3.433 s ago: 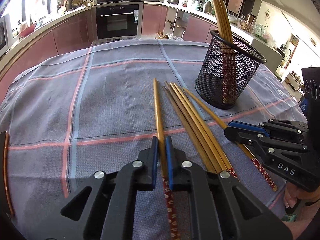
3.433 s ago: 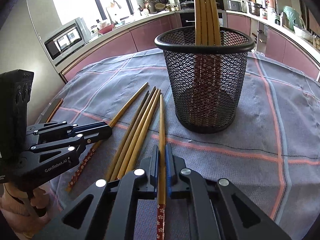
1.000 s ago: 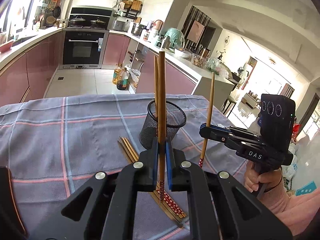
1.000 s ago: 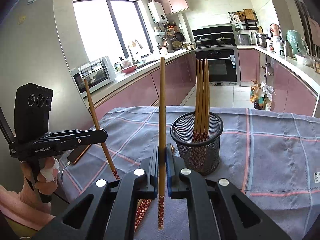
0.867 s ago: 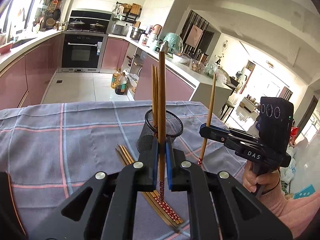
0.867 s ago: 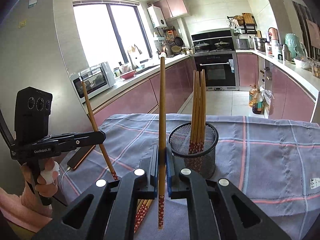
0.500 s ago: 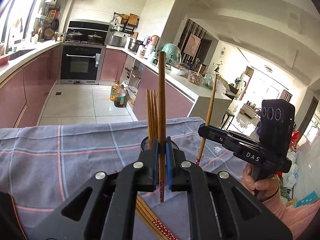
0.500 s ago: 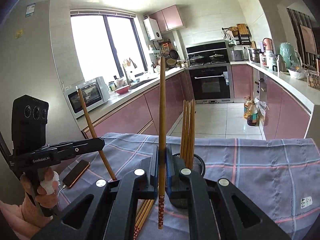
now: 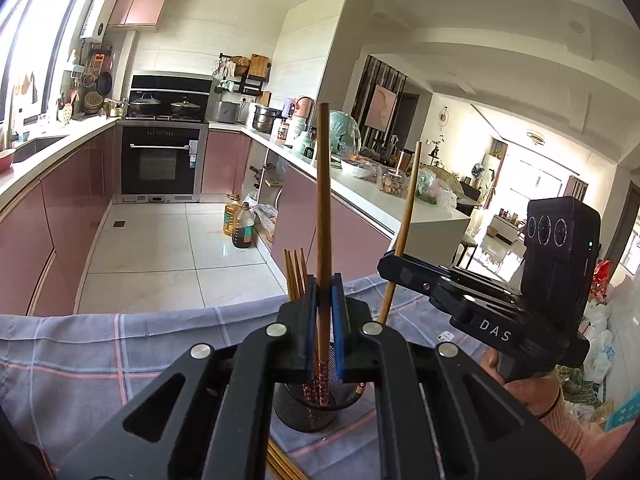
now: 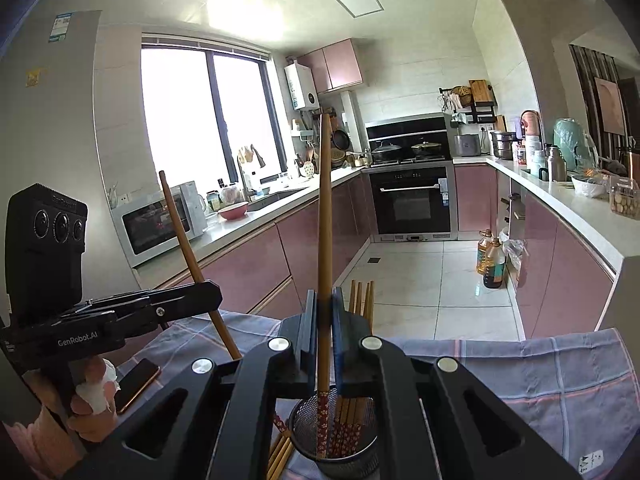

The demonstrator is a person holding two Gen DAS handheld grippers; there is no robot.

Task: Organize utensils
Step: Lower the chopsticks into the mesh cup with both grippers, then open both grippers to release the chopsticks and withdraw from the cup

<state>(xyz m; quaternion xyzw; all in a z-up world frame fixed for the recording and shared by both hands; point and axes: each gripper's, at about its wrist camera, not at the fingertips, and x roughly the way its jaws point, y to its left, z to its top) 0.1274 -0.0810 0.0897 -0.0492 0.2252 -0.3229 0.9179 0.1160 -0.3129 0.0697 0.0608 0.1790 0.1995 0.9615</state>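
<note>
- Left gripper (image 9: 323, 312): jaws closed on a single wooden chopstick (image 9: 322, 216), held upright, patterned red end downward. That end hangs above the mouth of the black mesh holder (image 9: 308, 408), seen below the jaws in the left wrist view.
- Right gripper (image 10: 322, 320): jaws likewise closed on one chopstick (image 10: 325, 216), upright, its patterned end reaching the holder's opening (image 10: 336, 440); whether it touches anything inside cannot be told.
- Holder: stands on the worktop, which is covered by a grey cloth (image 10: 540, 376) with pink and blue stripes. Several chopsticks (image 10: 352, 420) already stand in it, tips up.
- Loose chopsticks (image 10: 280, 452): a few lie on the cloth just beside the holder's base, on the left in the right wrist view.
- A phone (image 10: 136, 380) lies on the cloth near the person's left hand (image 10: 90, 400).
- Each gripper is seen from the other's camera, both raised over the holder and near each other.
</note>
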